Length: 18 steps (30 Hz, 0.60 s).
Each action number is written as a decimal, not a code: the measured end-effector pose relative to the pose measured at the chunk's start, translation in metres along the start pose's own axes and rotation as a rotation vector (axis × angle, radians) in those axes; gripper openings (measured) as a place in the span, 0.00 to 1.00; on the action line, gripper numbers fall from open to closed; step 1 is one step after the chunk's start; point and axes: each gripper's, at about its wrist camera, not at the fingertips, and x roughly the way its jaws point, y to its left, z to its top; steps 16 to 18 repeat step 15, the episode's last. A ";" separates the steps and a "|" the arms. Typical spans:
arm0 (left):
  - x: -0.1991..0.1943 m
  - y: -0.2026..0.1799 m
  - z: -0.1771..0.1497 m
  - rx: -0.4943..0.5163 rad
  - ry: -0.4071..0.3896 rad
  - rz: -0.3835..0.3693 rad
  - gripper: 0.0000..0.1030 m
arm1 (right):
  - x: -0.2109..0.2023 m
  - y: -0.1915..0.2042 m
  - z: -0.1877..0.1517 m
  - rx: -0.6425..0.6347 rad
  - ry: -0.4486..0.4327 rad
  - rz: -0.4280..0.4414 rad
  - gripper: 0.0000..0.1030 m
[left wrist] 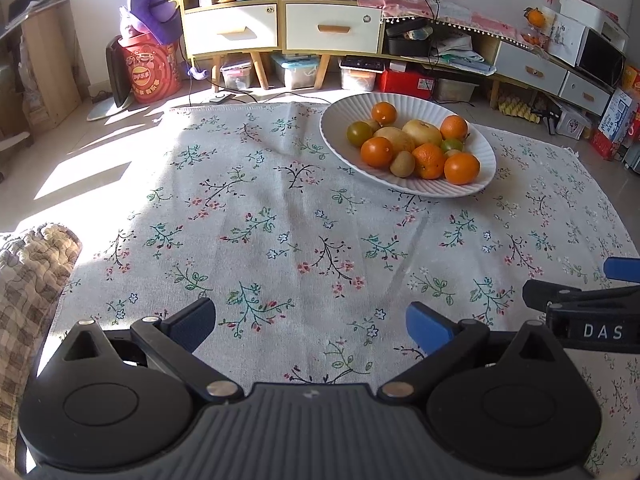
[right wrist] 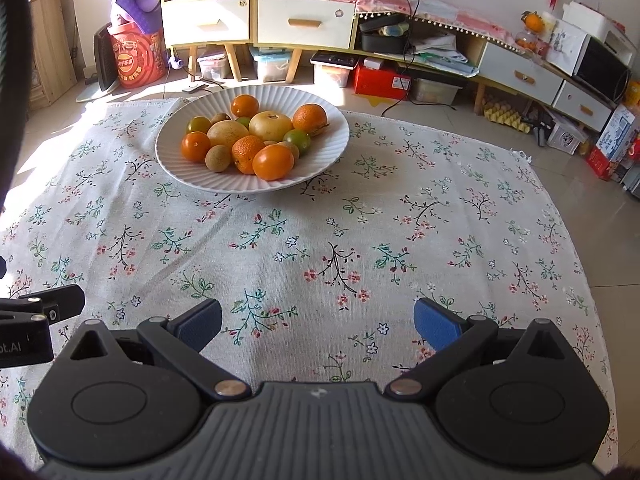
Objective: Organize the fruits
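Left gripper (left wrist: 311, 325) and right gripper (right wrist: 318, 322) both released, low in frame over floral cloth (left wrist: 280, 220); white plate (right wrist: 332, 152) upper-centre holds oranges (right wrist: 273, 162), possibly kiwis.

- left tongs (left wrist: 311, 326) spread wide, nothing between them, over floral cloth (left wrist: 248, 216)
- white plate (left wrist: 490, 152) of fruit (left wrist: 416, 146) far right
- right tongs (left wrist: 580, 300) at right edge

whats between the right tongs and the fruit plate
Only bare floral tablecloth lies between the right tongs and the fruit plate, seen in the right wrist view.
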 end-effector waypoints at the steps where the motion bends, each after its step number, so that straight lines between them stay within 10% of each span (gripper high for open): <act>1: 0.000 0.000 0.000 -0.003 0.001 0.000 0.92 | 0.000 0.000 0.000 0.000 0.001 -0.001 0.99; 18: 0.015 0.000 -0.009 0.039 0.034 0.002 0.92 | 0.004 -0.004 -0.008 -0.002 -0.026 -0.018 0.99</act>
